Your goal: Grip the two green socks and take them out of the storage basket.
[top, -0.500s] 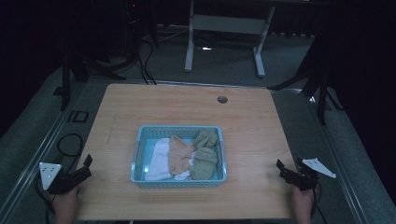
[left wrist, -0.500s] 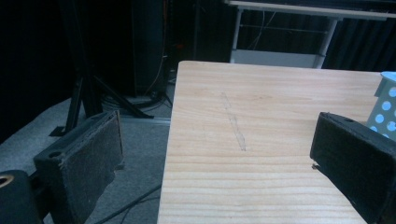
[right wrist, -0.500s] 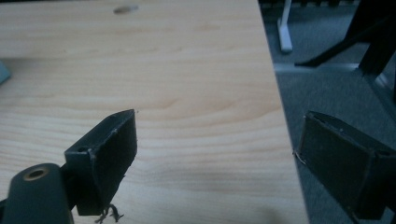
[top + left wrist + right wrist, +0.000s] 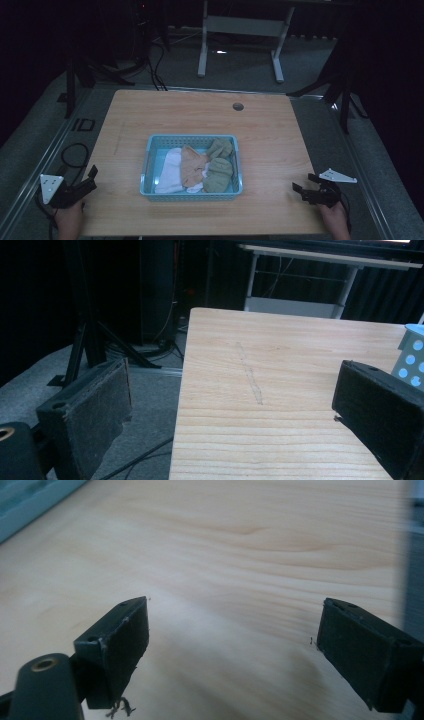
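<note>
- I found the left gripper [image 4: 89,179] at the bench's [image 4: 200,115] near left corner, fingers [image 4: 95,410] released, nothing between them.
- I found the right gripper [image 4: 304,189] at the near right edge, fingers [image 4: 117,635] spread wide over bare wood.
- The blue basket [image 4: 148,165] sat between both sets of fingers, well apart from each, holding white, peach and green cloths [image 4: 218,172].

A light wooden desk [image 4: 150,115] with a round cable hole [image 4: 238,106] near its far edge carries a pale blue perforated plastic basket [image 4: 191,196] at its middle, closer to the near edge. The basket sits flat on the bare woodgrain.
</note>
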### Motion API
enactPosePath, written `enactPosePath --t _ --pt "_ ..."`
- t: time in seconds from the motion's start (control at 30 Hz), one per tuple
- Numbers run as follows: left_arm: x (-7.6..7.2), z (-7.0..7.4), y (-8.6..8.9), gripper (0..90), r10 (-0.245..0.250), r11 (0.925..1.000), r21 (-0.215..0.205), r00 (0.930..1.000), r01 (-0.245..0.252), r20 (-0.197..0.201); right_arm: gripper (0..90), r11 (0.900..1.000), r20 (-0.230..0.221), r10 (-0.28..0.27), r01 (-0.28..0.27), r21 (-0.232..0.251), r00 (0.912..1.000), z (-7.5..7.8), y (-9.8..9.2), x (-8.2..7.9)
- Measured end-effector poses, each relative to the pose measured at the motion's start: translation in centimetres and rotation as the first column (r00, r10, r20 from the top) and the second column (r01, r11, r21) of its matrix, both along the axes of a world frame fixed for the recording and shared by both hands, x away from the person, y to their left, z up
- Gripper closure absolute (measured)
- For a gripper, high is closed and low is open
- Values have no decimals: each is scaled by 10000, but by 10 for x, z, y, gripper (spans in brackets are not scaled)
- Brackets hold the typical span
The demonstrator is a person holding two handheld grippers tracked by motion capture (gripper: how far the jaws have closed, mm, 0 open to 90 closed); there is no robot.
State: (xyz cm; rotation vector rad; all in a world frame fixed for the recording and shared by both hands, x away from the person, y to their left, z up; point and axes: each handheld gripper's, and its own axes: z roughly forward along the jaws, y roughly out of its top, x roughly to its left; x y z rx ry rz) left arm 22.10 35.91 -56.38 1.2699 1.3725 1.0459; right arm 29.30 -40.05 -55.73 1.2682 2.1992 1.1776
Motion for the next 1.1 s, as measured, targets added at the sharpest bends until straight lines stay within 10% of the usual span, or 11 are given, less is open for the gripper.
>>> enactPosePath --t 0.23,0.37,0.53,0.57,0.6,0.67,0.7,0.73,0.77,1.0,1.1 --pt "0 0 2 25 -94 9999 -76 10000 94 5 134 9775 -929 1755 -1847 -1015 9801 9 1 11" --pt "0 0 2 24 -155 9998 -79 9999 155 -23 137 9384 -1811 2553 -2885 -1902 9498 19 4 19" --pt "0 0 2 24 -202 9998 -59 9998 202 -22 147 8486 -3118 3026 -4036 -3420 9007 34 20 25" --pt "0 0 1 25 -202 9998 -67 9998 202 -17 145 8092 -3562 3124 -4431 -3857 8806 39 26 29" --pt "0 0 1 25 -219 9997 -70 9998 219 -20 145 8092 -3562 3124 -4431 -3857 8806 39 26 29" --pt "0 0 1 24 -256 9997 -36 9997 256 -32 145 7715 -4161 3208 -4896 -4063 8509 43 31 32" --pt "0 0 1 25 -255 9997 5 9997 255 -51 146 7314 -4754 3079 -5246 -4357 8241 46 36 35" --pt "0 0 1 25 -254 9997 28 9997 254 -60 146 7314 -4754 3079 -5246 -4357 8241 46 36 35" --pt "1 0 0 25 -268 9996 7 9996 268 -44 146 6850 -5186 2958 -5566 -4701 8022 49 41 37" --pt "0 0 -1 25 -289 9995 105 9996 290 -39 133 5967 -6544 2206 -6308 -4960 7232 52 55 41" --pt "-1 0 0 25 -353 9994 -1 9994 353 0 133 5849 -6646 2105 -6371 -5020 7169 52 60 42"
